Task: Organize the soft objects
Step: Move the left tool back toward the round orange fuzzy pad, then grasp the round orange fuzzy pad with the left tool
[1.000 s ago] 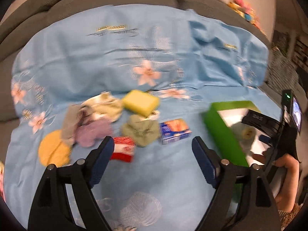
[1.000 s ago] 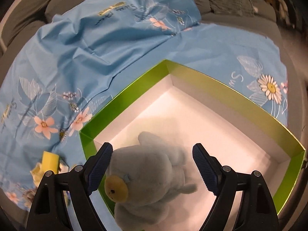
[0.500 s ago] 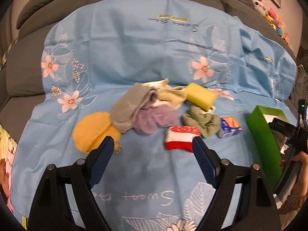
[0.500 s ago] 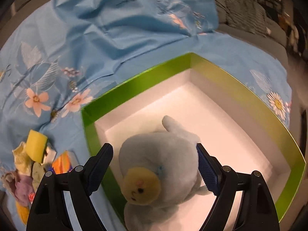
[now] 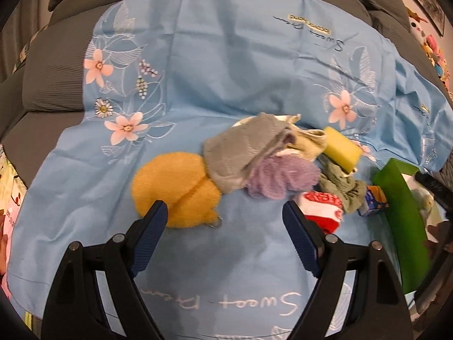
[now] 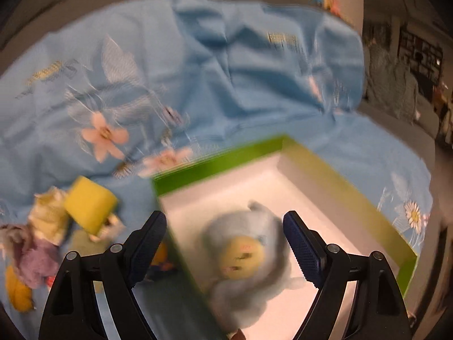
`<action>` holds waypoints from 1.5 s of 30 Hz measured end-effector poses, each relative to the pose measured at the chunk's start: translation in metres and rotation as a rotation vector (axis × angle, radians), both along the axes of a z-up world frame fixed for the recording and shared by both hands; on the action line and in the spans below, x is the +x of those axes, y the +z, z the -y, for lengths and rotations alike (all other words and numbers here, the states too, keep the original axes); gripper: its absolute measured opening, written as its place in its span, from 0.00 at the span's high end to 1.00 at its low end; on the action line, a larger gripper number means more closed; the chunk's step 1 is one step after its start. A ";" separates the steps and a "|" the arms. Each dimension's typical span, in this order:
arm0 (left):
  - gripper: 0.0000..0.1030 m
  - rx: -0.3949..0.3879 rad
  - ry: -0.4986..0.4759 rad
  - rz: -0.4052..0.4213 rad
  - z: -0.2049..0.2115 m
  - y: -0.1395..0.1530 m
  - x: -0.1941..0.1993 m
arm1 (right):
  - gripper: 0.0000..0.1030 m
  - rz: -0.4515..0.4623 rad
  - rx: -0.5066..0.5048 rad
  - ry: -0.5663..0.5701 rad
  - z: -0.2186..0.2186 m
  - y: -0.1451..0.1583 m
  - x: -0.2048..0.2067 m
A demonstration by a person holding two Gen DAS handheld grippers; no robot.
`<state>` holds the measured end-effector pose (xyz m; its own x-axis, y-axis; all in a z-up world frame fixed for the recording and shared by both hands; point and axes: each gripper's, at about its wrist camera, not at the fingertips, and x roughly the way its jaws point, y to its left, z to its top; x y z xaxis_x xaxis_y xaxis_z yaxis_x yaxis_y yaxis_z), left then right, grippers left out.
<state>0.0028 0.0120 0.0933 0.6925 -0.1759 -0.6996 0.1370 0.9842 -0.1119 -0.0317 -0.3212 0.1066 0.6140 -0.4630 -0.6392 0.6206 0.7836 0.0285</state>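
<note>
A heap of soft things lies on the blue flowered sheet (image 5: 226, 65): an orange plush (image 5: 175, 189), a grey cloth (image 5: 240, 153), a purple puff (image 5: 283, 178), a yellow sponge (image 5: 341, 148), a green rag (image 5: 339, 184) and a red-and-white sock (image 5: 322, 206). My left gripper (image 5: 225, 221) hovers open just in front of the heap, its left pad overlapping the orange plush, nothing between the pads. In the right wrist view a pale blue plush (image 6: 243, 260) lies inside the green box (image 6: 354, 178). My right gripper (image 6: 223, 235) stands open above it, not gripping it.
A small blue-and-orange packet (image 5: 373, 201) sits between the heap and the green box (image 5: 396, 198). The sheet covers a grey sofa (image 5: 42, 70). Bright toys (image 5: 433, 48) sit on the sofa back at far right. Bare sheet lies in front of the left gripper.
The left gripper has swung left along the heap, from the sock and packet to the orange plush. The right gripper has pulled back and rolled above the box; the blue plush stays inside.
</note>
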 end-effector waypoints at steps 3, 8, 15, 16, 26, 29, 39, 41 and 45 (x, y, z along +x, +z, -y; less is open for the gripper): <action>0.17 -0.025 0.019 -0.006 -0.014 -0.001 0.004 | 0.17 0.069 0.043 0.102 -0.023 0.016 -0.004; 0.16 -0.071 0.063 -0.051 -0.041 -0.009 0.016 | 0.12 0.075 0.224 0.420 -0.092 0.022 0.016; 0.16 -0.092 0.118 -0.097 -0.071 -0.025 0.033 | 0.12 -0.077 0.389 0.734 -0.209 -0.011 0.076; 0.16 -0.088 0.121 -0.104 -0.074 -0.028 0.035 | 0.12 -0.092 0.395 0.759 -0.220 -0.015 0.083; 0.18 -0.103 0.176 -0.155 -0.111 -0.052 0.054 | 0.13 -0.222 0.543 0.833 -0.268 -0.059 0.128; 0.18 -0.121 0.169 -0.166 -0.112 -0.055 0.058 | 0.14 -0.254 0.567 0.833 -0.273 -0.071 0.142; 0.57 -0.200 0.090 -0.280 -0.101 -0.086 0.077 | 0.47 -0.314 0.523 0.792 -0.273 -0.105 0.164; 0.63 -0.275 0.076 -0.303 -0.104 -0.089 0.079 | 0.58 -0.312 0.512 0.800 -0.272 -0.105 0.162; 0.74 -0.256 0.062 -0.276 -0.096 -0.082 0.070 | 0.70 -0.273 0.556 0.827 -0.265 -0.102 0.152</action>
<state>0.0731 0.1075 0.0115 0.4995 -0.3327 -0.7999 0.0080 0.9251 -0.3797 0.1203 -0.0565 0.0041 0.4077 0.4416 -0.7992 -0.0669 0.8874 0.4562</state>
